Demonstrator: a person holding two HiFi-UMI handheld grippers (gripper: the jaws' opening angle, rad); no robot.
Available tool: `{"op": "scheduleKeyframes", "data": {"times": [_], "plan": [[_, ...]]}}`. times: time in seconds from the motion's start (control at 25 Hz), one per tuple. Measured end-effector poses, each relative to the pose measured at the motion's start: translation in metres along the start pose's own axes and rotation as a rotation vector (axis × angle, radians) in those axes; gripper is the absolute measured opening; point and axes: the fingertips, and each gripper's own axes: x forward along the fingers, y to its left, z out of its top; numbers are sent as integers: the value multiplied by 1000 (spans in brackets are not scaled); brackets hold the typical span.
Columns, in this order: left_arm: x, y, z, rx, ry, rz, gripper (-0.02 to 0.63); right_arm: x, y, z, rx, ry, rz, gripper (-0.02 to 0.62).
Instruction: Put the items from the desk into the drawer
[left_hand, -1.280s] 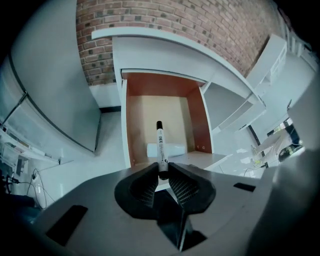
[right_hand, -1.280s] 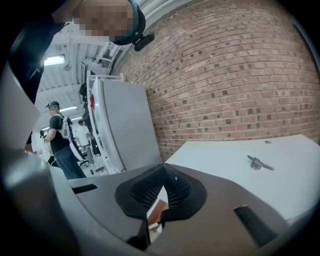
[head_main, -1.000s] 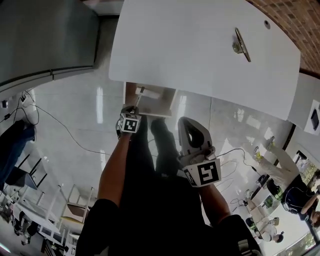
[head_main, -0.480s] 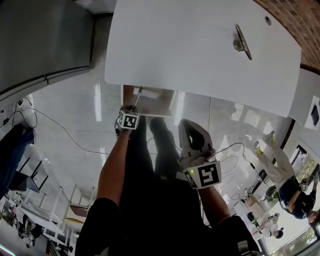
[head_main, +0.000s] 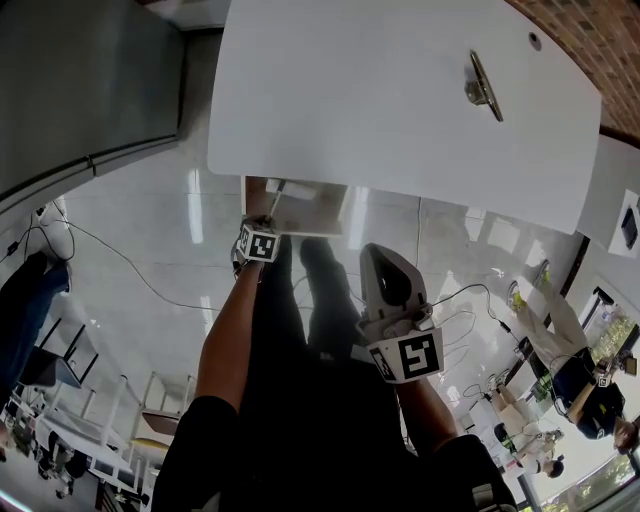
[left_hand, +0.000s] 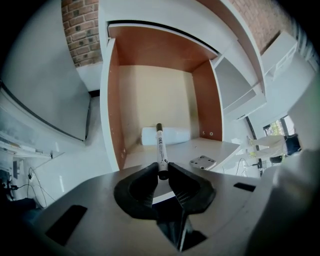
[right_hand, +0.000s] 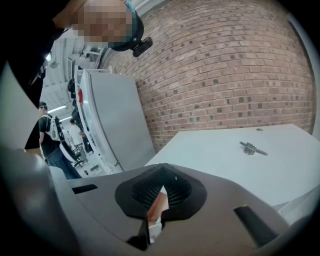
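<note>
The open drawer (head_main: 312, 208) juts out from under the white desk (head_main: 380, 90); in the left gripper view its brown walls (left_hand: 114, 100) frame a beige floor. My left gripper (head_main: 266, 218) hangs over the drawer, pointing steeply down, shut on a black-capped white marker (left_hand: 160, 147) that sticks out past the jaws (head_main: 275, 194). A white roll (left_hand: 167, 136) and a small grey plate (left_hand: 202, 162) lie inside the drawer. A metal item (head_main: 482, 88) (right_hand: 252, 148) rests on the desk. My right gripper (head_main: 376, 252) (right_hand: 161, 188) is held back near the person's body, shut and empty.
A grey cabinet (head_main: 80, 80) stands left of the desk, and a brick wall (right_hand: 225, 75) rises behind it. Cables (head_main: 120, 255) trail over the glossy floor. The person's legs (head_main: 300, 330) stand just in front of the drawer. Other people and furniture show at the far right.
My left gripper has sunk a little toward the drawer with the marker still in it. The right gripper has stayed about where it was.
</note>
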Motion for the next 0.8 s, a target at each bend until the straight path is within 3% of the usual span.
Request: {"op": "scheduleKeyframes", "data": {"times": [0.56, 0.8], "plan": [[1, -8, -2, -43, -1, -16, 109, -5, -2, 7, 7, -29, -15, -2], [-18, -7, 1, -65, -57, -1, 3, -15, -2, 15, 3, -58, -30, -2]]}}
